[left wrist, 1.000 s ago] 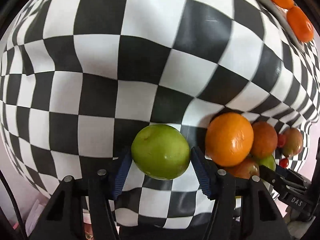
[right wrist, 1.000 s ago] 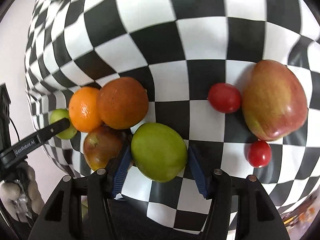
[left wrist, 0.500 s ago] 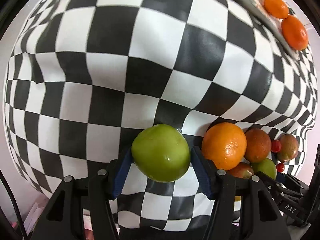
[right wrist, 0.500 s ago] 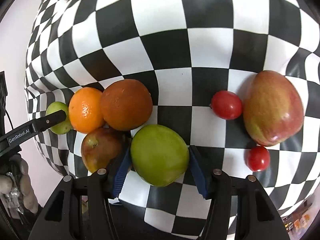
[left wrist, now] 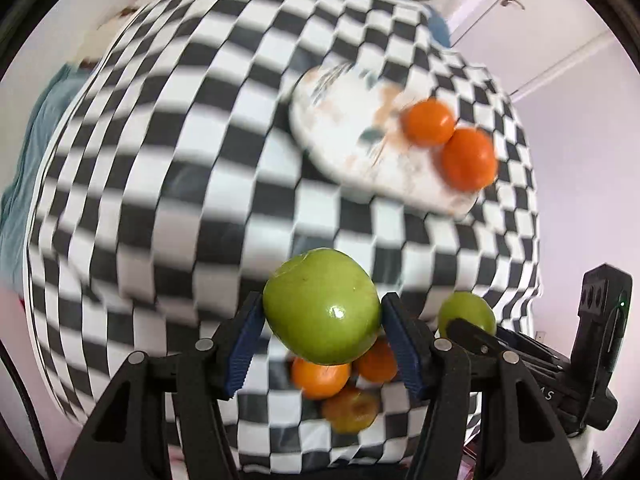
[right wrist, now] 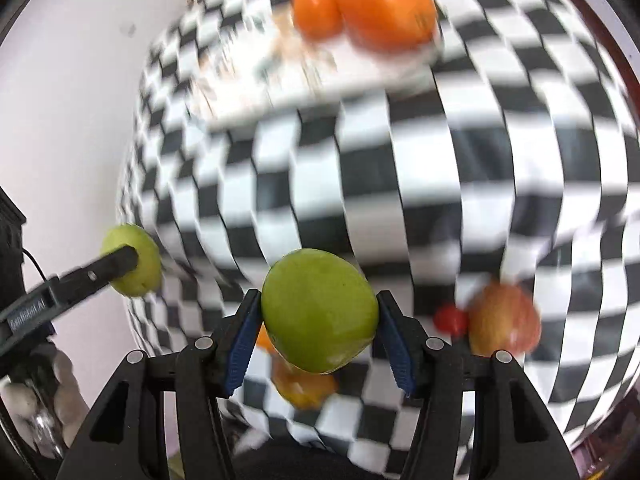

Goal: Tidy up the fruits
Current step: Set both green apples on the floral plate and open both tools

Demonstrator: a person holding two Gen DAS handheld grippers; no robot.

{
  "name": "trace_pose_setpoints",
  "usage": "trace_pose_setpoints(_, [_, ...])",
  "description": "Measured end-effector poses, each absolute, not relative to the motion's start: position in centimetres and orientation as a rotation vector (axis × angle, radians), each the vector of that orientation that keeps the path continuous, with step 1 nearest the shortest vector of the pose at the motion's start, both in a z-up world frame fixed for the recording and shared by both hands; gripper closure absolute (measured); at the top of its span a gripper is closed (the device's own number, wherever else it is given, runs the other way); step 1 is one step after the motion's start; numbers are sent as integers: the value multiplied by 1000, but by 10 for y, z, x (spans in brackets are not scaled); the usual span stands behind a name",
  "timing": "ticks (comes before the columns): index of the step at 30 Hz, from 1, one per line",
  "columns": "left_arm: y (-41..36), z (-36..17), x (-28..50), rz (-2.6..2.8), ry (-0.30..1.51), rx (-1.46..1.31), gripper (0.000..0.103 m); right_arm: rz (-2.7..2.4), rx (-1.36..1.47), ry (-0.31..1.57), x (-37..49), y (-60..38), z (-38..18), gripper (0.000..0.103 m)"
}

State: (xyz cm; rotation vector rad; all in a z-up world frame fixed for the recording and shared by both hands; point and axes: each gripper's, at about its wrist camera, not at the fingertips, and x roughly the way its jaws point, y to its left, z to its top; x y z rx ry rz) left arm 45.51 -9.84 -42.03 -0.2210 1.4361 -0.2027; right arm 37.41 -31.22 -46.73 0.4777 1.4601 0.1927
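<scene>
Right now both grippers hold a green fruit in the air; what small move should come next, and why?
Probably carry the left gripper and its green apple forward toward the white plate: two orange fruits already sit there, with bare plate beside them.

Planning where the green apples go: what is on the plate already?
Two orange fruits sit touching at one edge of the plate; the rest looks bare, though blurred. Whatever lies under them is hidden.

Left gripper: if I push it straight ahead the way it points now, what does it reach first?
Bare checkered cloth, probably. The left gripper, shut on its green apple, aims left of the plate with two oranges. Blur leaves depth uncertain.
</scene>
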Motion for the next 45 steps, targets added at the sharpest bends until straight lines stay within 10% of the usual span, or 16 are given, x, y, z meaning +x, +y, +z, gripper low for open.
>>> trace_pose_setpoints(16, [-150,-469,608,-207,1529,11,45,42,504,1346,532,-306,-498,43])
trace_pose_setpoints(23, [-150,-487,608,-219,1611,-13,45,33,519,1390,539,-308,-509,34])
trace_pose_setpoints(27, [-141,-482,599,-217,1573,-16,18,30,522,1396,531,-313,-495,11])
trace_pose_setpoints(45, [-108,-407,521,-134,1366,40,18,-108,220,1315,479,-320,-425,10])
